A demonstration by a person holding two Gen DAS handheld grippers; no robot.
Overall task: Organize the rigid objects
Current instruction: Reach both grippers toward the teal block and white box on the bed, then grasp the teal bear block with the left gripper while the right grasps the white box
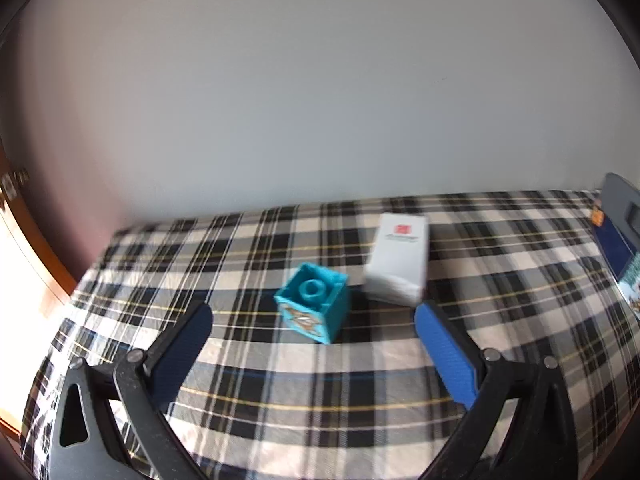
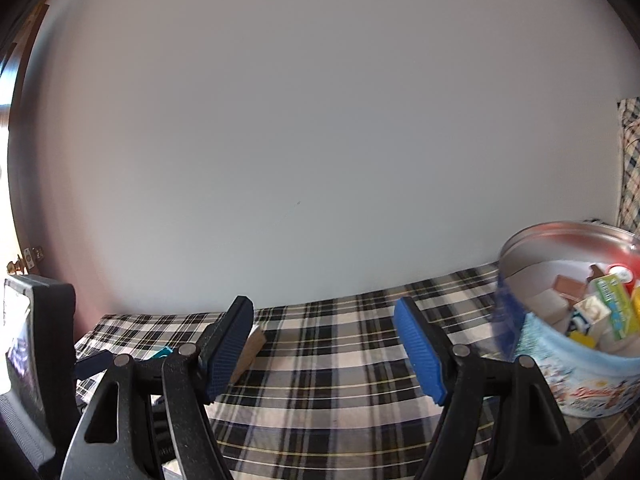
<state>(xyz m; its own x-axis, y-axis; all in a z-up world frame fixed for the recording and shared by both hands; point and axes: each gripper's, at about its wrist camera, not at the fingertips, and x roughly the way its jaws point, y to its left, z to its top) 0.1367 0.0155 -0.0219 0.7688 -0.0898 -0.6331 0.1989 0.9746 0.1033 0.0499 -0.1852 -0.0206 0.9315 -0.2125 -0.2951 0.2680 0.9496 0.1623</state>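
Observation:
In the left wrist view a teal toy block [image 1: 314,302] lies tipped on the plaid cloth [image 1: 280,380], its hollow underside up. A white box with a red logo [image 1: 398,258] lies just behind it to the right. My left gripper [image 1: 314,314] is open, its fingers on either side of the block and apart from it. In the right wrist view my right gripper [image 2: 324,312] is open and empty above the cloth. A round tin [image 2: 576,364] holding several small blocks and boxes stands at the right. A brown wooden block [image 2: 250,350] peeks out behind the left finger.
A plain wall runs close behind the cloth-covered surface. In the right wrist view the other gripper's dark body [image 2: 36,356] fills the left edge, with a bit of the teal block [image 2: 162,354] beside it. In the left wrist view the tin's side [image 1: 630,268] shows at the right edge.

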